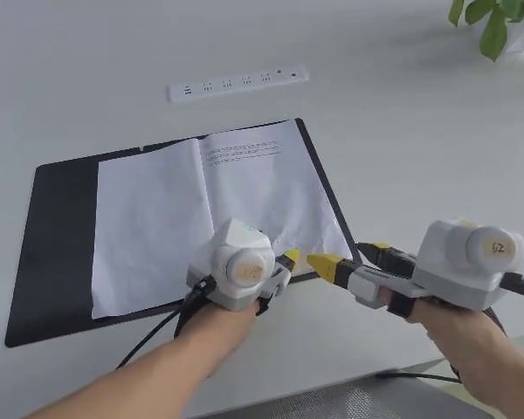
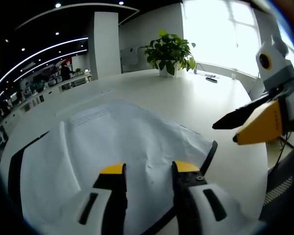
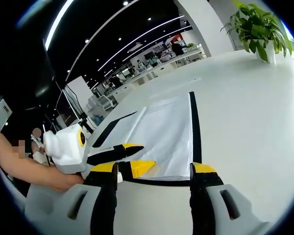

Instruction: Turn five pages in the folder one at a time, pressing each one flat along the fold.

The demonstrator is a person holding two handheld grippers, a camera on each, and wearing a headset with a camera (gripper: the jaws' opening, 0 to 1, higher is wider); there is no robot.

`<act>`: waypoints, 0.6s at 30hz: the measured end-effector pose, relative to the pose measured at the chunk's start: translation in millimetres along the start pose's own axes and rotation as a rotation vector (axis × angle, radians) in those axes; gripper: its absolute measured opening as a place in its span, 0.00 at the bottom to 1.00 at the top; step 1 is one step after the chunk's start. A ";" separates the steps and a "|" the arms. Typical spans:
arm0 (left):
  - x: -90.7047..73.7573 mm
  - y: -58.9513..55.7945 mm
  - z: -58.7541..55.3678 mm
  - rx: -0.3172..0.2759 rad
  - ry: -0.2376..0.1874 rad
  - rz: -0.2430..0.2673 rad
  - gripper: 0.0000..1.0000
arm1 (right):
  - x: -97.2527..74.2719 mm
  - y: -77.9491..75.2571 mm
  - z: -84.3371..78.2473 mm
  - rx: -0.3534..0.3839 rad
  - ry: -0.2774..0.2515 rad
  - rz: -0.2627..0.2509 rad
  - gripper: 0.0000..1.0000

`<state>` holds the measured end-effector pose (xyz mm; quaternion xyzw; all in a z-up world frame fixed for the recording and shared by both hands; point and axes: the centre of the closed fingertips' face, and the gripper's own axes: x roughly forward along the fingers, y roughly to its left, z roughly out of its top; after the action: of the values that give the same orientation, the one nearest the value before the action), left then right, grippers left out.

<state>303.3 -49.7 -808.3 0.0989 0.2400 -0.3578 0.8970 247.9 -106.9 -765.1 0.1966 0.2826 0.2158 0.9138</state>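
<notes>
Yellow on the jaw tips of the left gripper [image 2: 149, 169], set apart, white paper showing through the gap and nothing pinched. Poised at the near edge of the right-hand page [image 1: 271, 188], close to its lower right corner; touching the sheet or just above it, impossible to say. Yellow tips on the right gripper [image 3: 154, 169] too, spread wider, holding nothing, out past the near right corner of the folder [image 1: 52, 218] over bare table [image 1: 402, 140], aimed leftward at the other tool. Tips of the two close together, not touching.

Behind each white body, a gripping hand: left forearm [image 1: 157, 375] bare, rising from the bottom edge; right hand [image 1: 454, 327] low at the right. Black cable [image 1: 148, 336] trailing from under the left tool.

Black folder open and flat on the white table, slightly askew. Left-hand page [image 1: 148, 227] blank; right-hand page with a few printed lines at its top, too small to read. Beyond the folder, a white power strip [image 1: 238, 83]; at the far right, a leafy plant [image 1: 493, 22], cut off by the frame. Around it all, a big open office: strip lights overhead, bright windows, desks far back.

Lower edge of the right-hand page hidden behind the left tool in the head view.
</notes>
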 end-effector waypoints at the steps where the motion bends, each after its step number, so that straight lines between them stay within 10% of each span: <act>1: 0.0 0.0 0.3 0.002 0.000 0.000 0.35 | -0.3 -0.5 -0.6 0.004 0.003 -0.002 0.58; 7: 2.2 0.2 0.4 0.018 -0.002 0.003 0.28 | -2.3 -2.0 0.1 0.010 -0.002 -0.009 0.57; 9: 2.3 16.0 -0.8 0.035 0.008 0.076 0.11 | -2.7 -3.5 0.7 0.015 -0.003 -0.013 0.57; 10: 3.9 10.9 -0.8 0.060 0.012 0.035 0.08 | -3.0 -4.4 0.8 0.016 -0.003 -0.014 0.57; 18: 4.3 9.7 -0.6 0.068 0.004 0.035 0.07 | -2.6 -8.8 2.5 0.034 -0.012 -0.024 0.55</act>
<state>312.5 -45.0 -811.0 0.1342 0.2280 -0.3498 0.8987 249.9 -116.2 -766.3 0.2098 0.2831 0.1987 0.9145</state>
